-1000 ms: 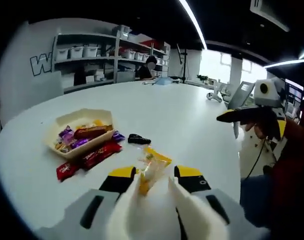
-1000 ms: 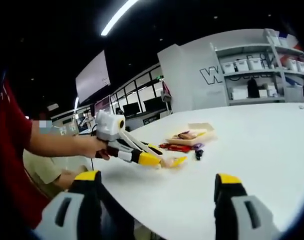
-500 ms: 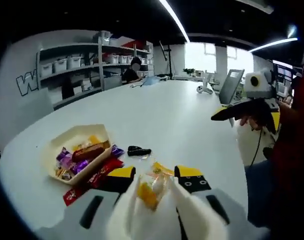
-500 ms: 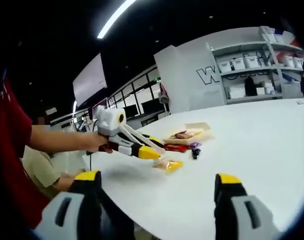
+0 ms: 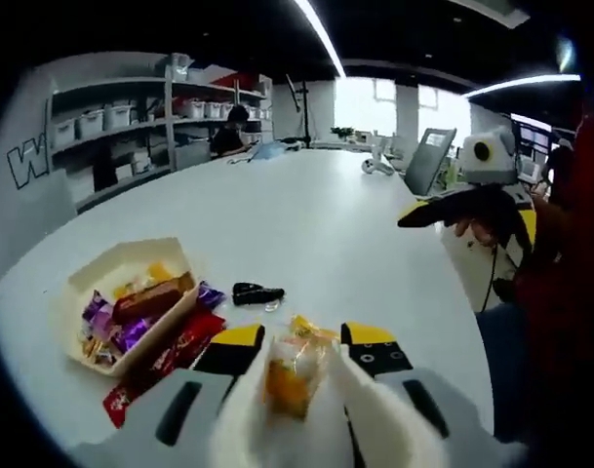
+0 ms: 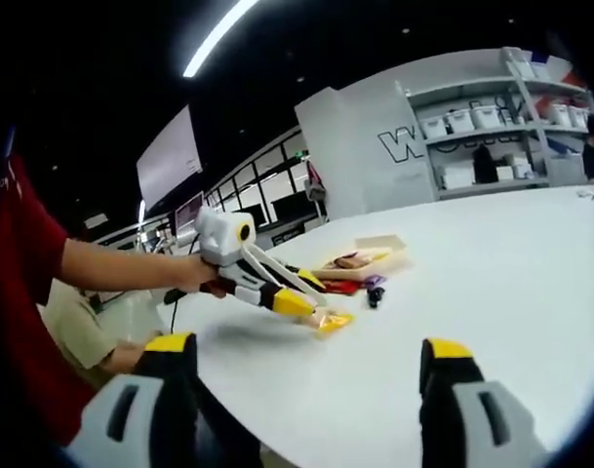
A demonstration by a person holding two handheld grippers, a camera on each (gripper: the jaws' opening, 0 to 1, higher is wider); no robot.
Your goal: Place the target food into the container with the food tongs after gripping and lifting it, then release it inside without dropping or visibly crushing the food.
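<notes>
We see the tongs (image 5: 295, 375) on the left gripper (image 5: 297, 353) gripping a yellow snack packet (image 5: 293, 366); right gripper (image 6: 301, 366) spread wide, holding nothing.

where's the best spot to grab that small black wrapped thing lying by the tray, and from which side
Take the small black wrapped piece across its narrow middle, coming straight down from above. It lies flat and long on the white table, apart from the cream tray and the red wrappers, so both long sides look free. The left claw already holds a yellow wrapped sweet.
</notes>
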